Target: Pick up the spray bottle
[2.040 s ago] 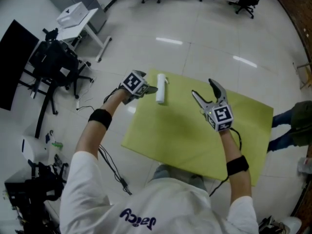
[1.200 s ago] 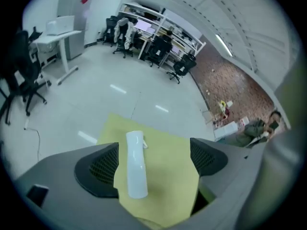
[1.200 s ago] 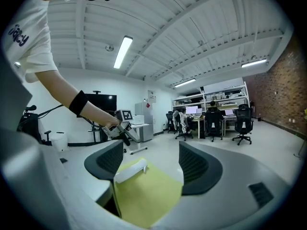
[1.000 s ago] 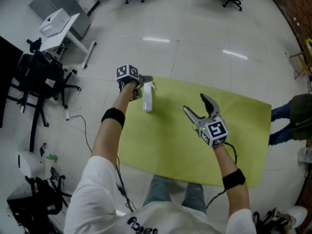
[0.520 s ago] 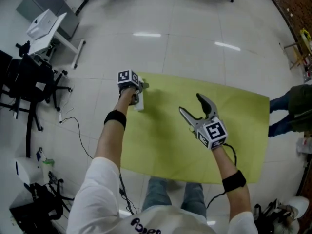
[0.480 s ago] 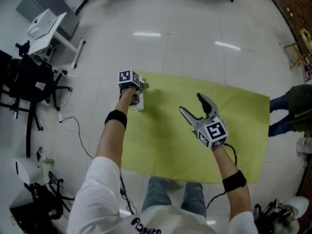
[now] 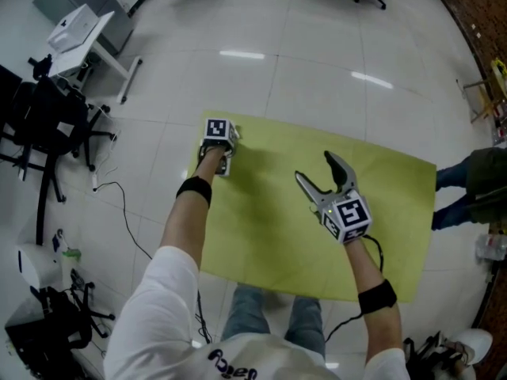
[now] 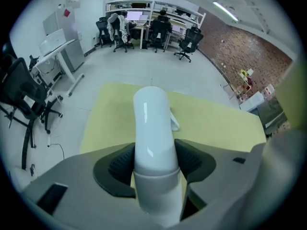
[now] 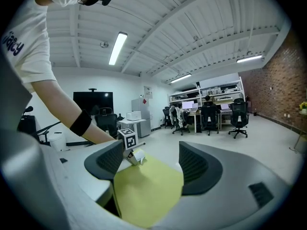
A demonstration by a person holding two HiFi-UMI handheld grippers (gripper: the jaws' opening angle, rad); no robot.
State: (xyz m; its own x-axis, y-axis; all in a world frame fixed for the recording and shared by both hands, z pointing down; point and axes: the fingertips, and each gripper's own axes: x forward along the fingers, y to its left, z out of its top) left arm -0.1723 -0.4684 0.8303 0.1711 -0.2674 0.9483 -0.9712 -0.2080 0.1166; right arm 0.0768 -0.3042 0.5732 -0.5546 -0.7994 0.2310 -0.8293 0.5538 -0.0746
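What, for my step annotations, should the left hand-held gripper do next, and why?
Probably lift it straight up: the left hand-held gripper is shut on the spray bottle, pads on both sides of its white body, which appears down at a corner of the yellow mat.

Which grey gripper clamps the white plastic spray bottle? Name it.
The left gripper: its jaws pinch the white plastic spray bottle; the right gripper is open and empty.
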